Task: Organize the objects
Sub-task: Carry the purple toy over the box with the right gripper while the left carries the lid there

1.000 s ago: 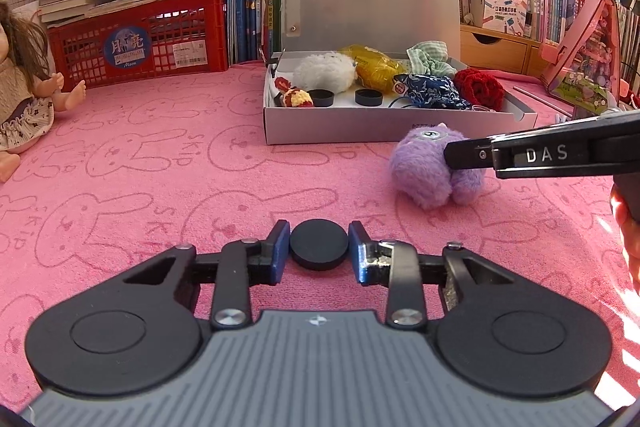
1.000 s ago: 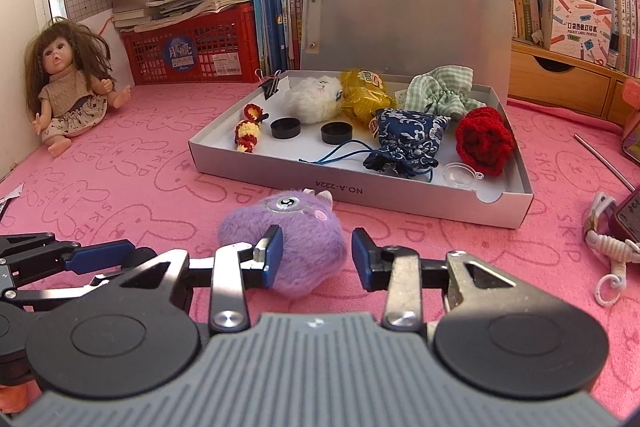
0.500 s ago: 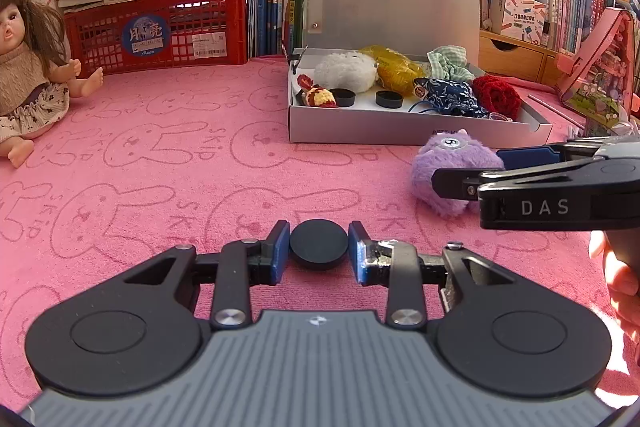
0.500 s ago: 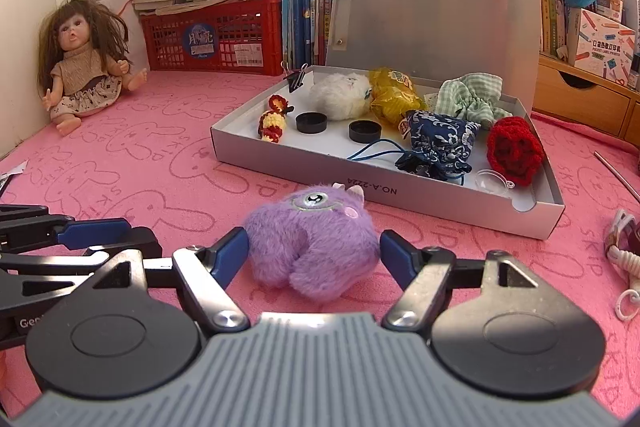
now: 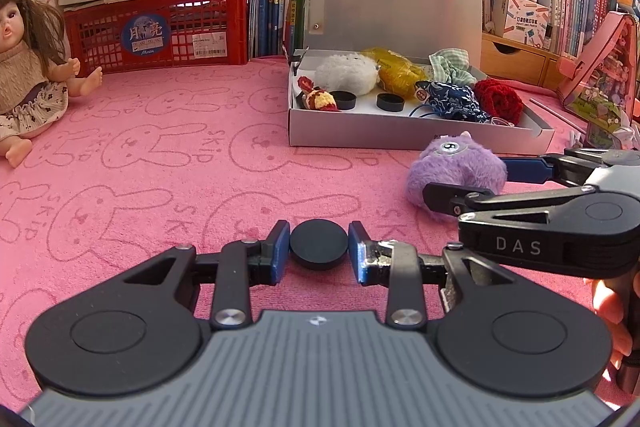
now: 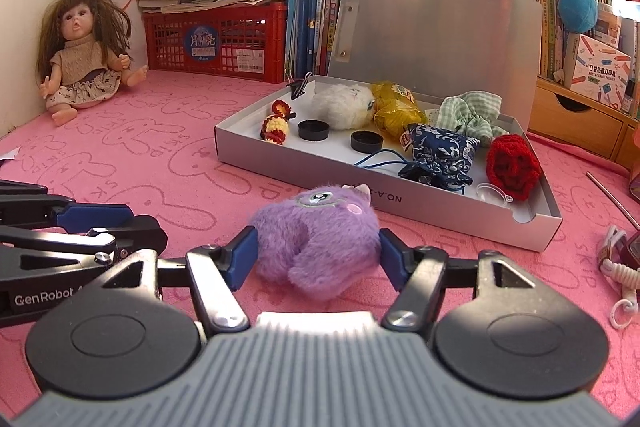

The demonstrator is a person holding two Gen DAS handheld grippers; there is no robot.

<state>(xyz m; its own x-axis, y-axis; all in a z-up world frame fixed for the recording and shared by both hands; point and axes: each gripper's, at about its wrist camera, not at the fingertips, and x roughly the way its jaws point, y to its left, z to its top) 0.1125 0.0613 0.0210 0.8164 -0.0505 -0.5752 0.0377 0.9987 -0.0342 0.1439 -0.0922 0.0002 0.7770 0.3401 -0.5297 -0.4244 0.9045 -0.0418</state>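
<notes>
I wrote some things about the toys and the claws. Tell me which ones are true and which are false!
1. The left claw holds a black round cap. True.
2. The purple fuzzy monster is inside the grey box. False: it lies on the pink cloth in front of the box.
3. The purple monster is between the fingers of the right claw. True; the claw is closing.
4. The doll lies in the box. False: it sits far left, by the red crate.
5. Two black caps are in the box. True.
</notes>
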